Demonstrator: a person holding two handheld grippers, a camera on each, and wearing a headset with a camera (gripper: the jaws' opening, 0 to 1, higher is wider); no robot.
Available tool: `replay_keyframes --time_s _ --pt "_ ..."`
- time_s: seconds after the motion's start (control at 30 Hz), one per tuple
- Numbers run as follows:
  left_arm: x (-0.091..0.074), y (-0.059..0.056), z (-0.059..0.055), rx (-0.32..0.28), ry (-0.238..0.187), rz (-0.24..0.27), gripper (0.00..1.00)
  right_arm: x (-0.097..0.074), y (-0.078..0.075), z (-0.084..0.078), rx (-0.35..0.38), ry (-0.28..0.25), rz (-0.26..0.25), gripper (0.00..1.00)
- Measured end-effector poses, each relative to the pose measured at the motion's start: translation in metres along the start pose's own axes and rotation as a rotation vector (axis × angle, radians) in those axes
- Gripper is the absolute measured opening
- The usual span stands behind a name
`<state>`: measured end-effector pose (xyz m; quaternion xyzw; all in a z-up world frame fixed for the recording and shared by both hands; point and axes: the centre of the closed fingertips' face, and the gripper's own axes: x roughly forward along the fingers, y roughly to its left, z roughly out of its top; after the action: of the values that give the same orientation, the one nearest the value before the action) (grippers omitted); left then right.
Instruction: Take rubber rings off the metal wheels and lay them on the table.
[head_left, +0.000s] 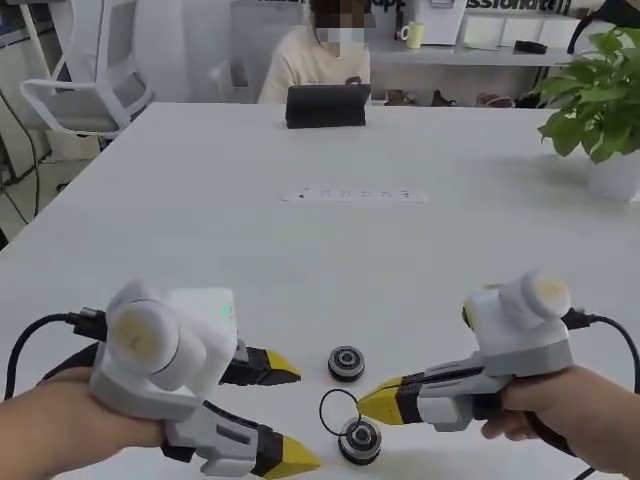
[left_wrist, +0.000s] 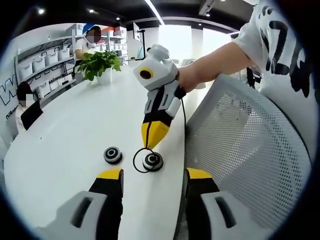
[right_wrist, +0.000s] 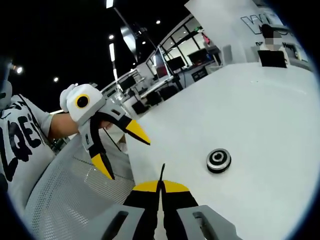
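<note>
The right claw pinched a ring at 10 o'clock of the near wheel. The left claw was open. The ring looked off, so next it should go down on the surface.

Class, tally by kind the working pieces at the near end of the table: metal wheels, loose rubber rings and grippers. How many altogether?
Metal wheels: 2
Loose rubber ring: 1
Grippers: 2, the left gripper and the right gripper
Total: 5

Left tongs apart, right tongs together.
</note>
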<state>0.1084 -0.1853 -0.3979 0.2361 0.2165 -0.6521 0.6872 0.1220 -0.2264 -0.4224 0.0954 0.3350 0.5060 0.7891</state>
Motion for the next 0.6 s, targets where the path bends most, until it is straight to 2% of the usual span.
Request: replay_keyframes --time_s 0.23,0.6 --pt "-0.013 0.005 -0.005 -0.02 -0.003 0.024 0.51 0.007 -0.001 0.005 -0.01 0.011 0.009 0.0" --pt "-0.031 0.012 -0.021 -0.062 0.003 0.068 0.54 0.023 -0.005 0.007 -0.02 0.041 0.017 0.0"
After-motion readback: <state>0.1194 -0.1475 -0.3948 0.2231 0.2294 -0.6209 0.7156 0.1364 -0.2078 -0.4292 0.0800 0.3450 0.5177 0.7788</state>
